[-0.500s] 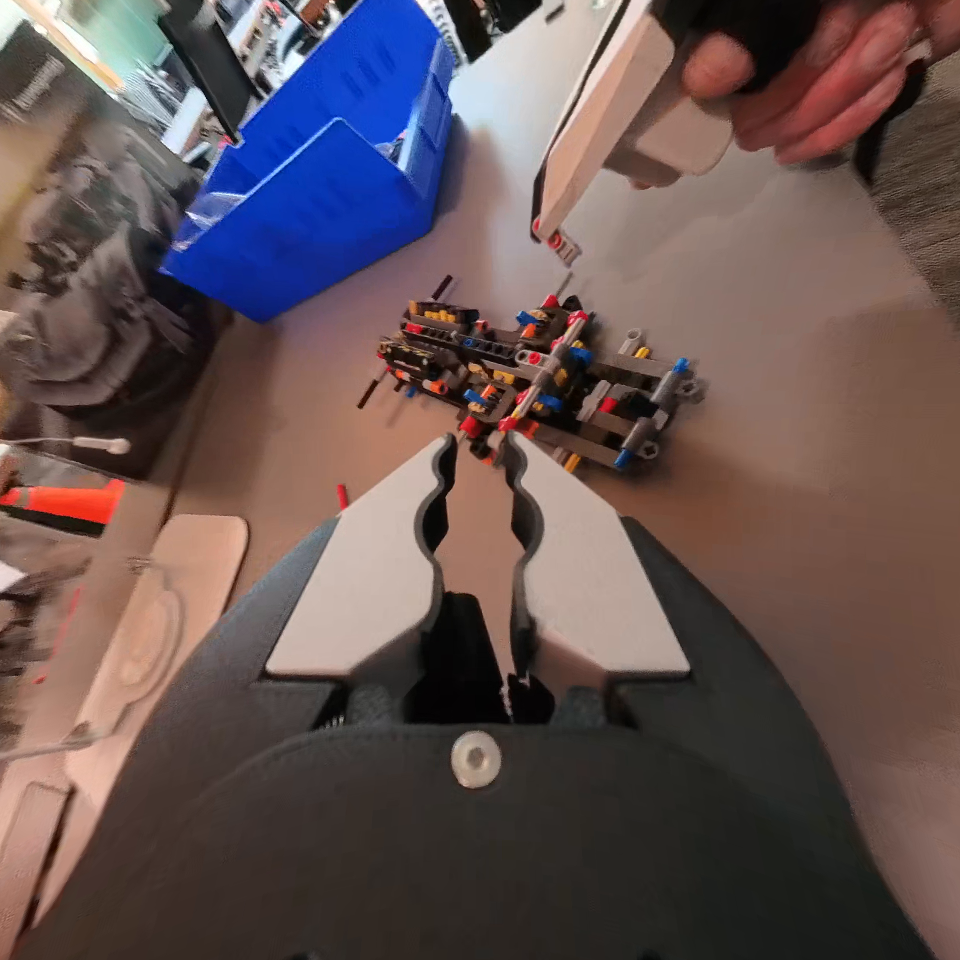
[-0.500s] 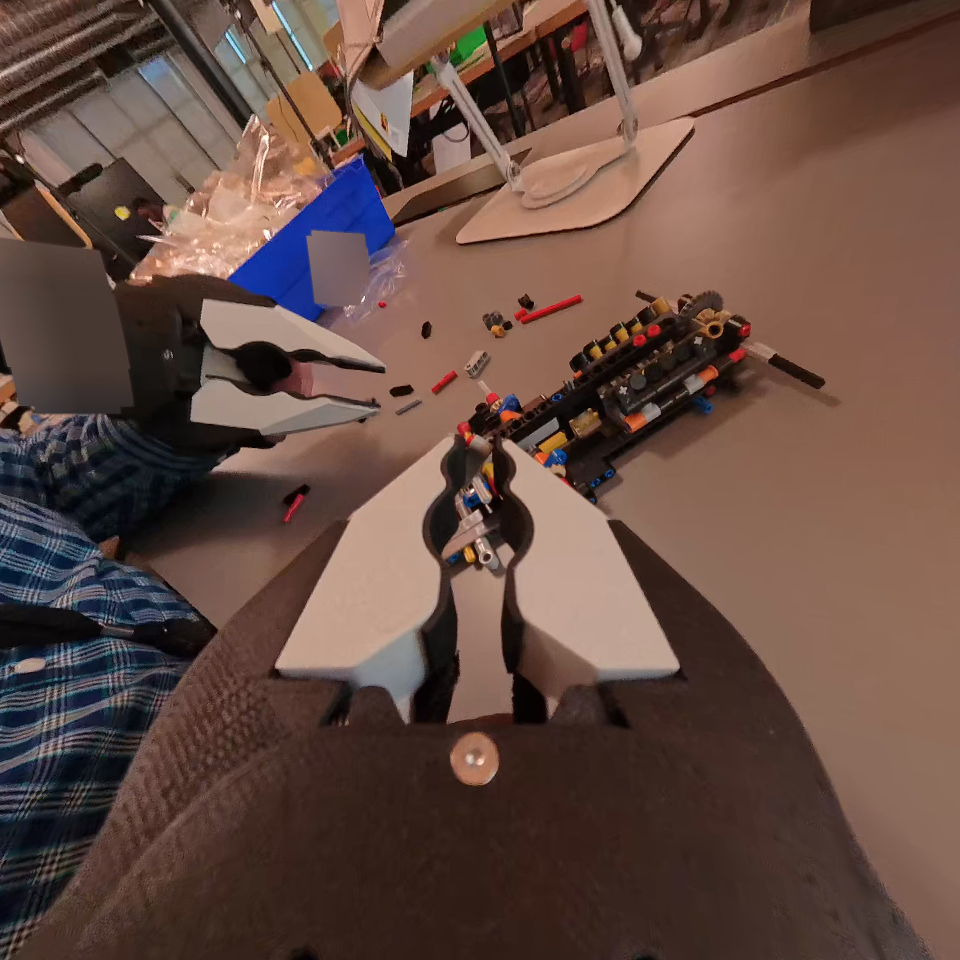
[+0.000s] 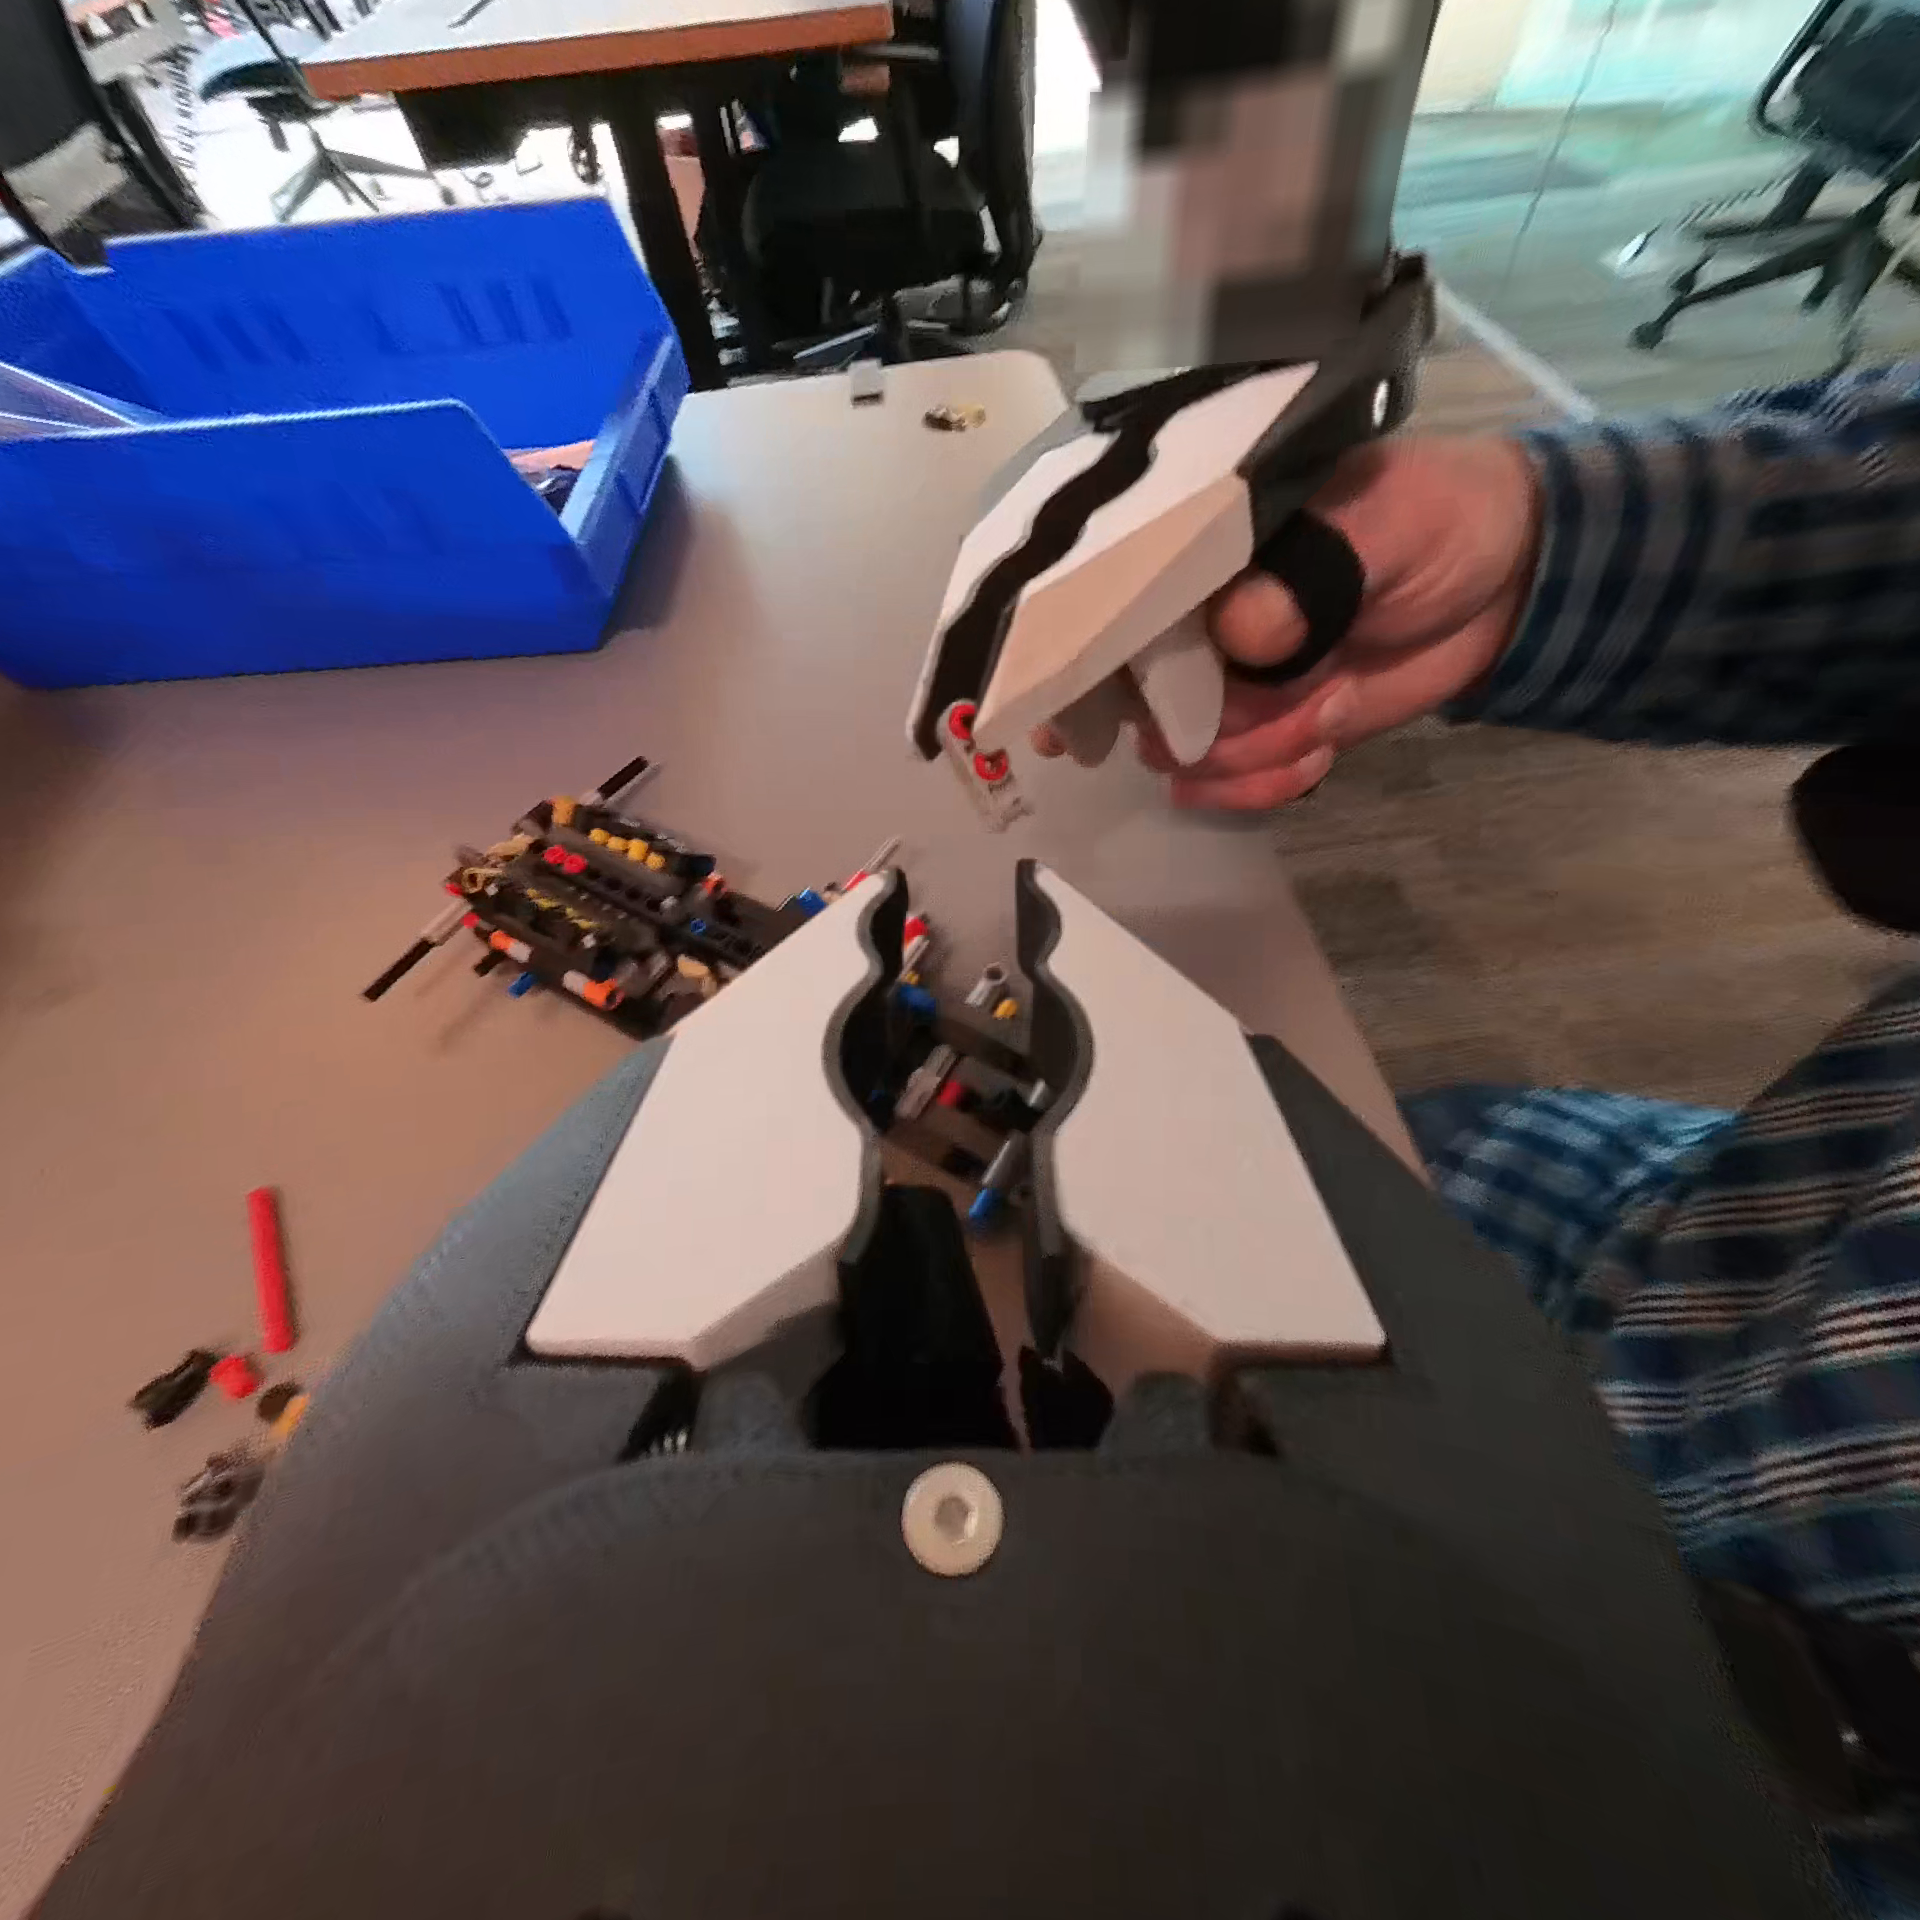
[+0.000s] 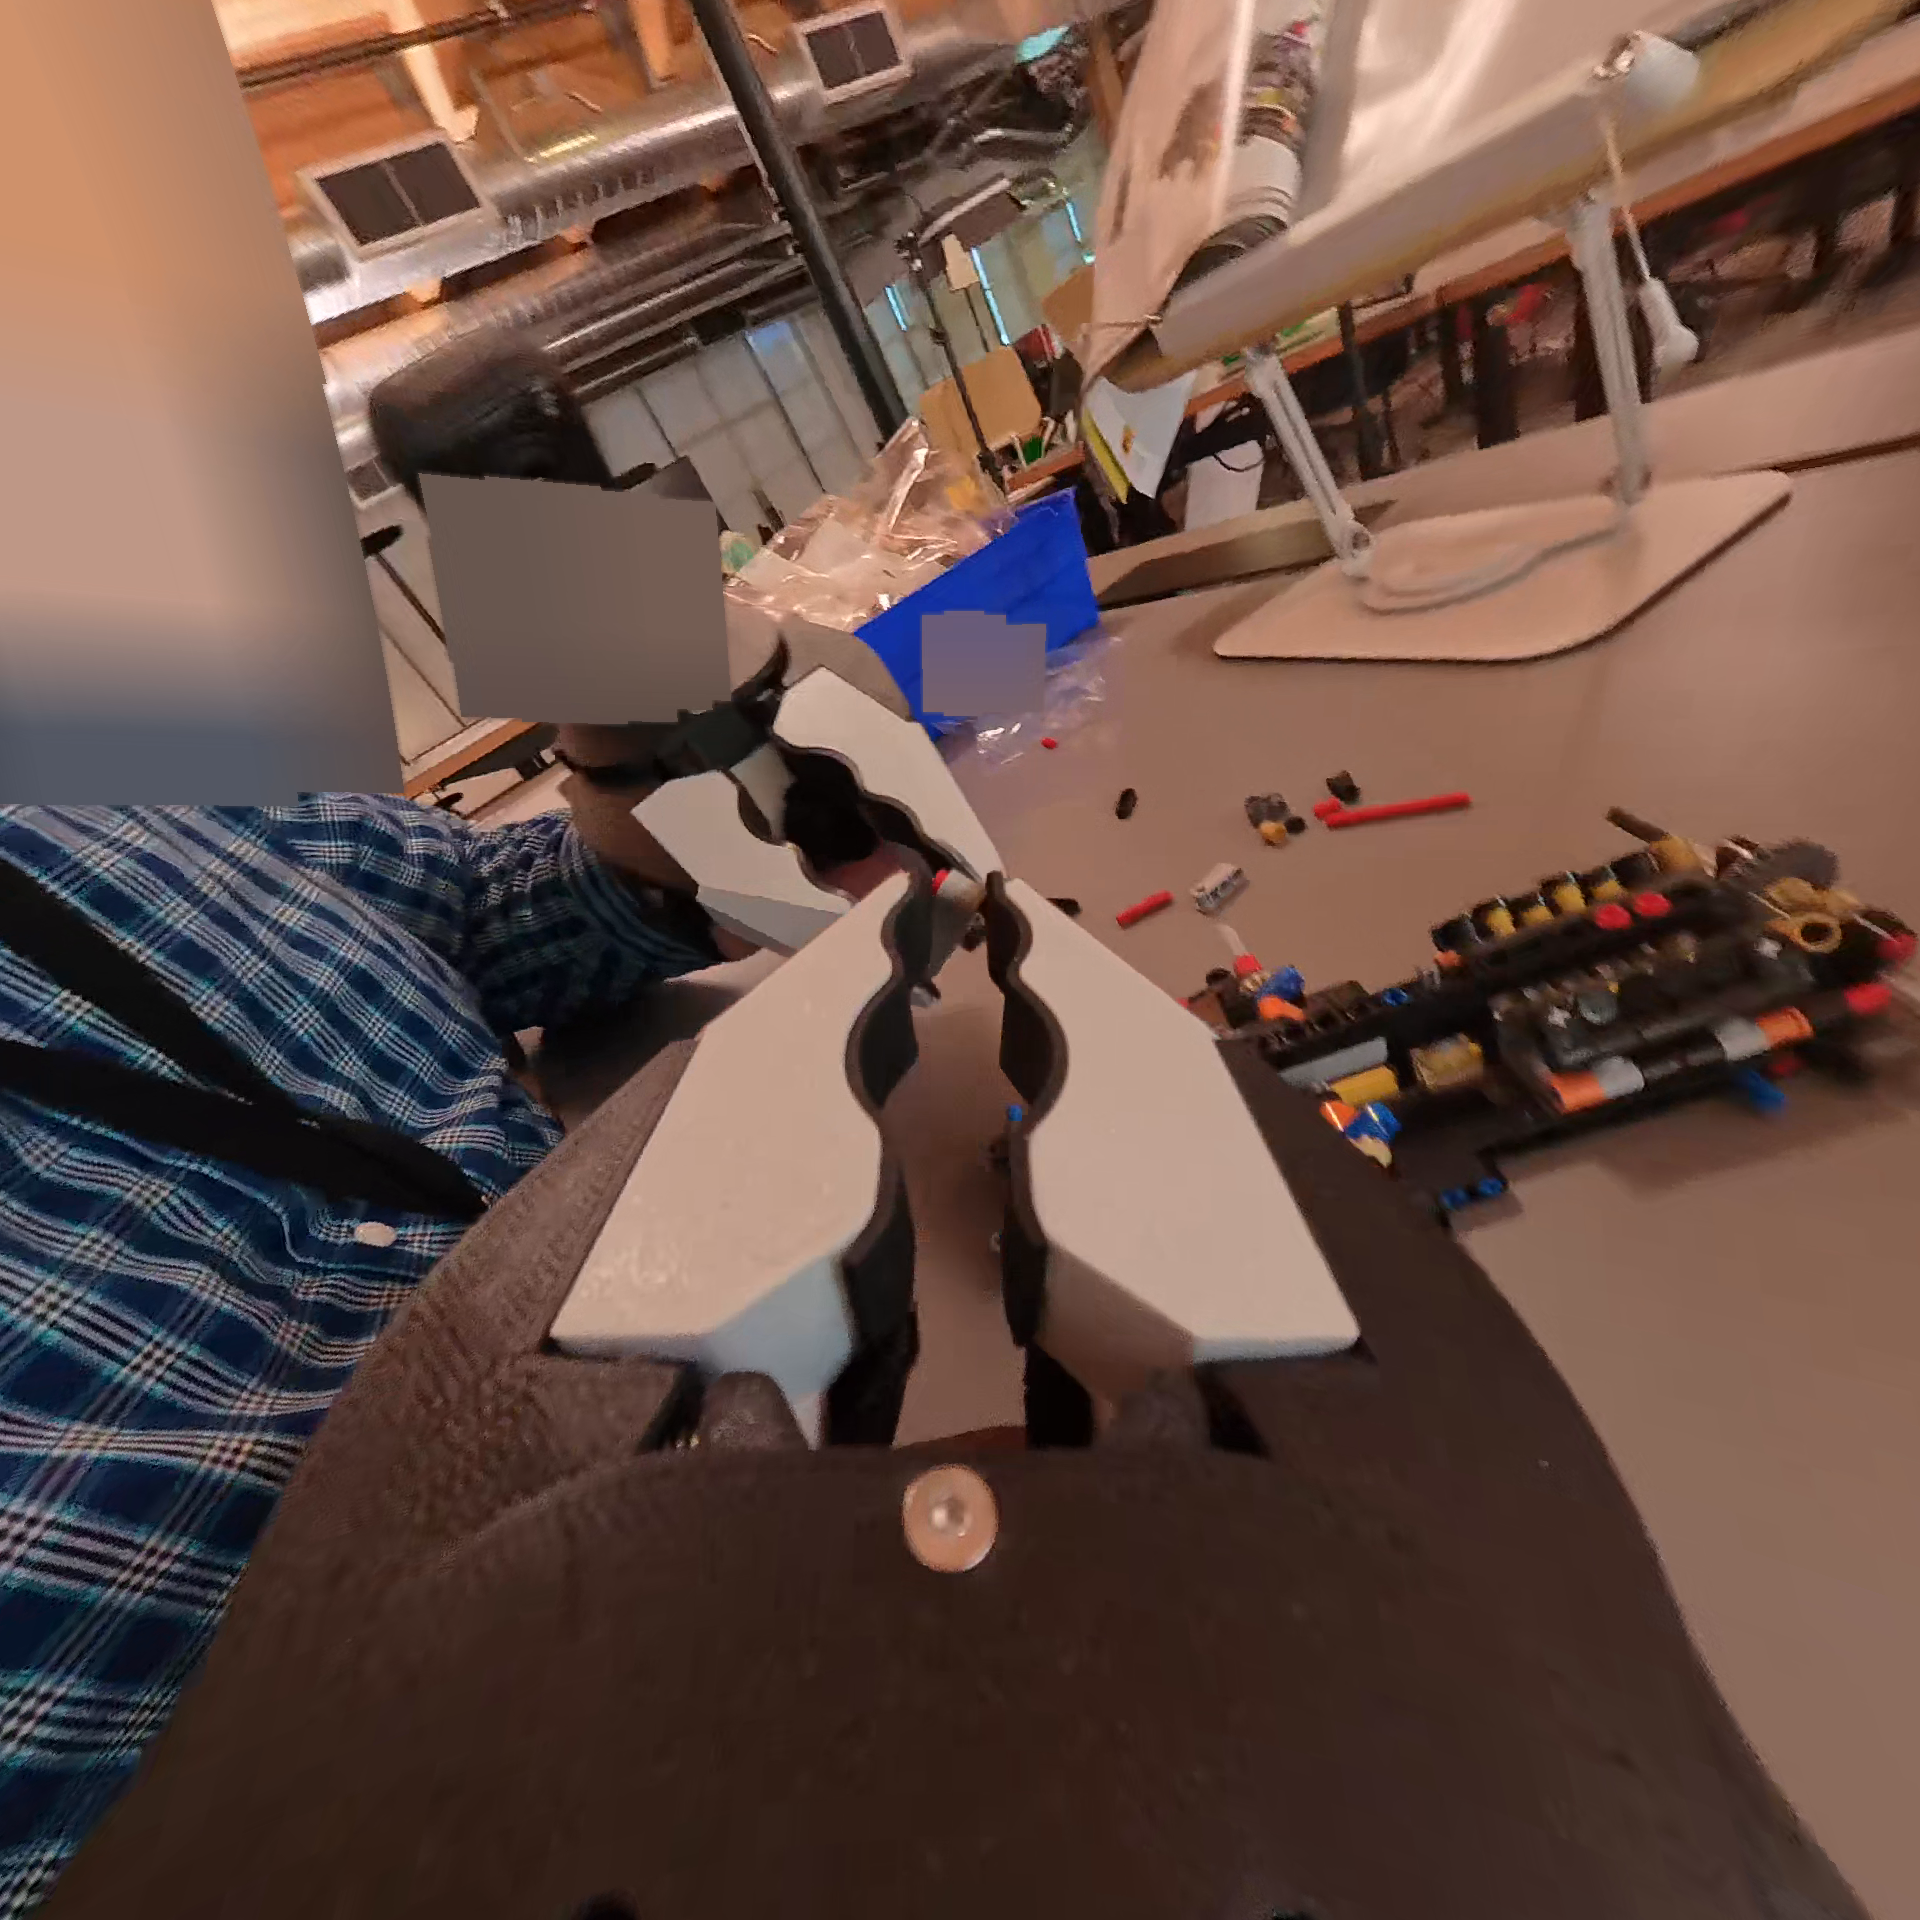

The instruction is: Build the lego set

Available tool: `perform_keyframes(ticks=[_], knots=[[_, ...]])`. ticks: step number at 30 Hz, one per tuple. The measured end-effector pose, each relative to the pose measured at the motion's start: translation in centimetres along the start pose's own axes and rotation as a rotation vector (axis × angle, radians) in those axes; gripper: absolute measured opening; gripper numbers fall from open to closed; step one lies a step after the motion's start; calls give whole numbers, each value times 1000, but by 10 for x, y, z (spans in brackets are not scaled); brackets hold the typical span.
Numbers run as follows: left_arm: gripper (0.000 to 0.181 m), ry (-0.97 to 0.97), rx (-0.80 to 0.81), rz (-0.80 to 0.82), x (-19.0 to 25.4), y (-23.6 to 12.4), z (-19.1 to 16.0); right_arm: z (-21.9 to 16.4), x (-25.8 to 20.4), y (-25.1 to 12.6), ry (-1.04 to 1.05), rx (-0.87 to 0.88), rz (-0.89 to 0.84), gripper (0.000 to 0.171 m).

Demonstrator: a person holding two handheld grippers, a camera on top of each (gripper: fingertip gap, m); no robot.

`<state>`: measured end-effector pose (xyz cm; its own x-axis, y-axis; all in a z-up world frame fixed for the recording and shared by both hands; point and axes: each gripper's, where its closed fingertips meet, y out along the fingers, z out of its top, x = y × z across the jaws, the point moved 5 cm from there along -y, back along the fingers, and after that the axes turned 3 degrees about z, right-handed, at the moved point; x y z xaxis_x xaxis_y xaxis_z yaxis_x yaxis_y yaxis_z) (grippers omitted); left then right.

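Lying across the grey table (image 3: 260,1060), the half-built model (image 3: 613,914) runs its long axis from far left toward the near right, where its end passes under the left gripper (image 3: 961,894). Loose bits sit at the left edge: a red rod (image 3: 268,1270) and some small dark pieces (image 3: 218,1392), with a blue bin (image 3: 312,499) behind them. That left gripper hangs just above the model's near end, fingers parted, gripping nothing; model parts show through the gap between them. Further right and higher, the right gripper (image 3: 971,748) is pinched on a small pale piece with red pins (image 3: 982,764), tilted down toward the left gripper's tips. From the right wrist view, the right gripper (image 4: 951,899) points at the other one, and the model (image 4: 1621,997) lies off to its right. My read: the held piece must travel down and leftward onto the model, and the left gripper is nearer, placed to steady it.
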<state>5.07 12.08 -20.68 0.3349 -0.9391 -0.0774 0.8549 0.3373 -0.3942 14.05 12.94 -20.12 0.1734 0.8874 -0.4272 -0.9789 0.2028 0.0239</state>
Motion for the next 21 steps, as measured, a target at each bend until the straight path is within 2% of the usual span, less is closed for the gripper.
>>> perform_keyframes(ticks=[9, 13, 17, 21], knots=[[5, -193, 95, -240, 18, -2, 8, 2, -20, 3, -106, -13, 71, 8], [7, -226, 101, -272, 22, -5, 4, -2, -27, 4, -171, -36, 60, 8], [20, -303, 140, -341, 23, -10, 4, -6, -29, 5, -191, -38, 43, 8], [17, -362, 187, -371, 22, -12, 7, -6, -33, 8, -195, -13, 52, 8]])
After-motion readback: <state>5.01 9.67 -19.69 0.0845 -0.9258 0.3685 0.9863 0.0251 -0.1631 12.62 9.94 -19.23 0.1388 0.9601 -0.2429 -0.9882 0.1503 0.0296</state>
